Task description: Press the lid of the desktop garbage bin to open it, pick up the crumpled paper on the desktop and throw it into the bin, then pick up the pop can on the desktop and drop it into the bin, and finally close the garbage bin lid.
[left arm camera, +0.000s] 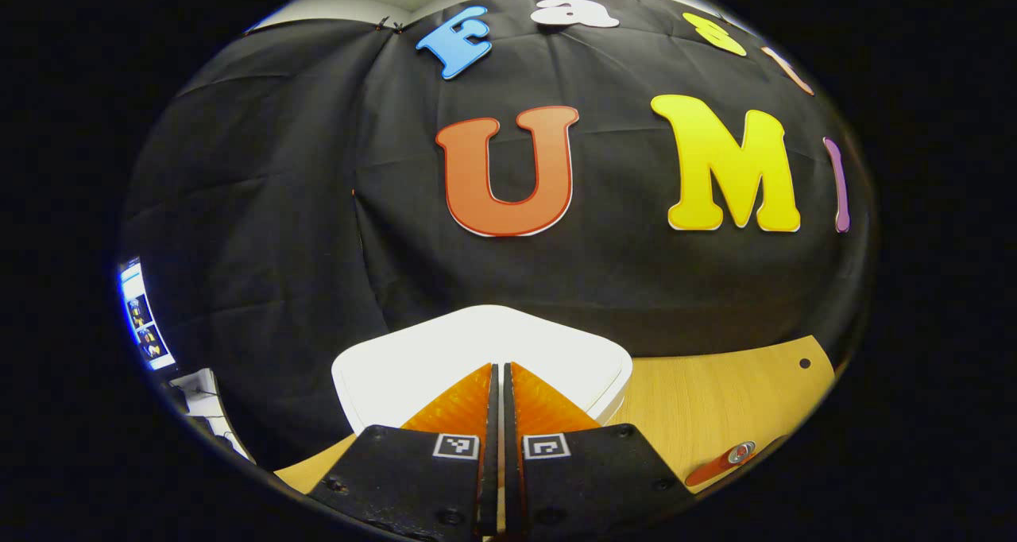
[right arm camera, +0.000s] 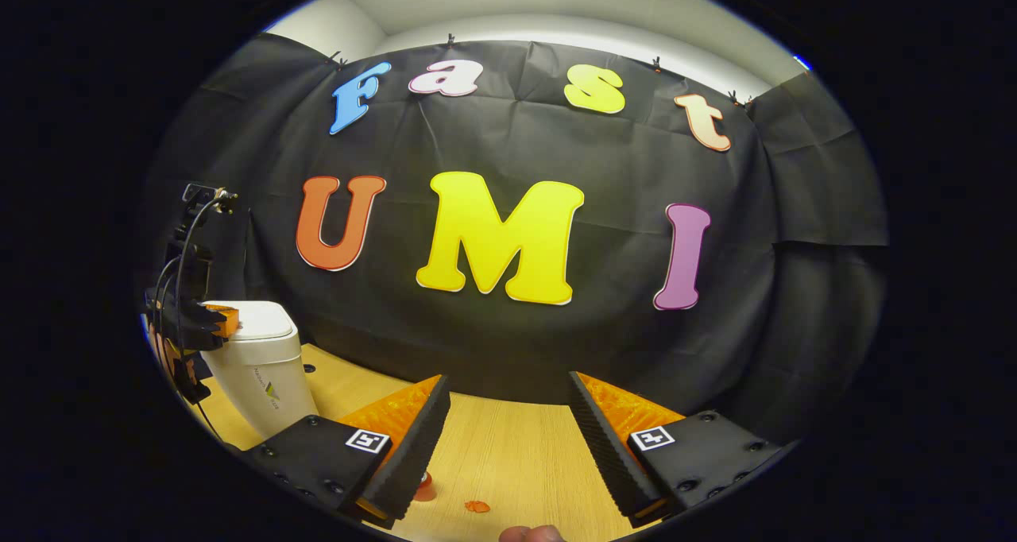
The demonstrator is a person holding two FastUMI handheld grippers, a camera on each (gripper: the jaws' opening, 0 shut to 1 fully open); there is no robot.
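Up close, left gripper (left arm camera: 502, 383) over the closed flat lid (left arm camera: 477, 343) of the white plastic desktop bin (right arm camera: 258, 367), fingers pressed together with nothing between them, tips at or just above the lid; contact unclear. Farther off, right gripper (right arm camera: 508, 431) low over the pale wooden desktop (right arm camera: 508, 454), jaws spread wide and empty. Bin standing upright at the desktop's left end. Red pop can (left arm camera: 721, 462) lying on the wood, right of the bin.
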